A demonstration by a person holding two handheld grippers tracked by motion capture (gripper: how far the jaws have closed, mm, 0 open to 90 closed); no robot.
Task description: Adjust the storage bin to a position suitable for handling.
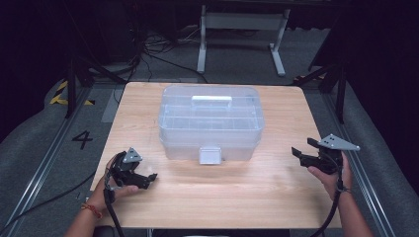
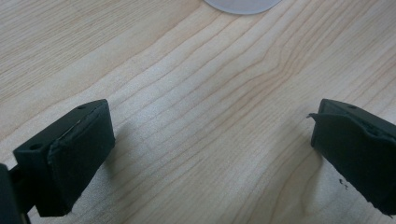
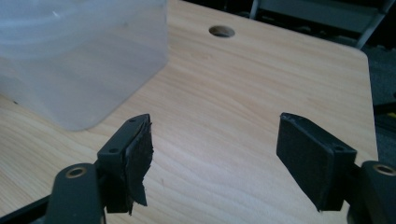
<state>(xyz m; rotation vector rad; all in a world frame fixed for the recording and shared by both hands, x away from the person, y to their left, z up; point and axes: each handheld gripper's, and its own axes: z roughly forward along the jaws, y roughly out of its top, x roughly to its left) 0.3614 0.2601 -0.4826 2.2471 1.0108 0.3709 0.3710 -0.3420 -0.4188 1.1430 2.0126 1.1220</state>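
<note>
Now: one clear box | one table | two hand-held grippers, left spread, right spread, empty

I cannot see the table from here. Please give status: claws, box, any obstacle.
Left claw open, empty. Right claw open, empty. Clear lidded plastic box closed, mid-table, untouched. Nothing in the way.

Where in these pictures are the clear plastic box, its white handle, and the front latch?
clear plastic box [image 1: 173, 116], high view, on the left part of its lid.
white handle [image 1: 211, 100], high view, on the middle of the bar atop the lid.
front latch [image 1: 209, 155], high view, on the flap at the middle of the front wall.
</note>
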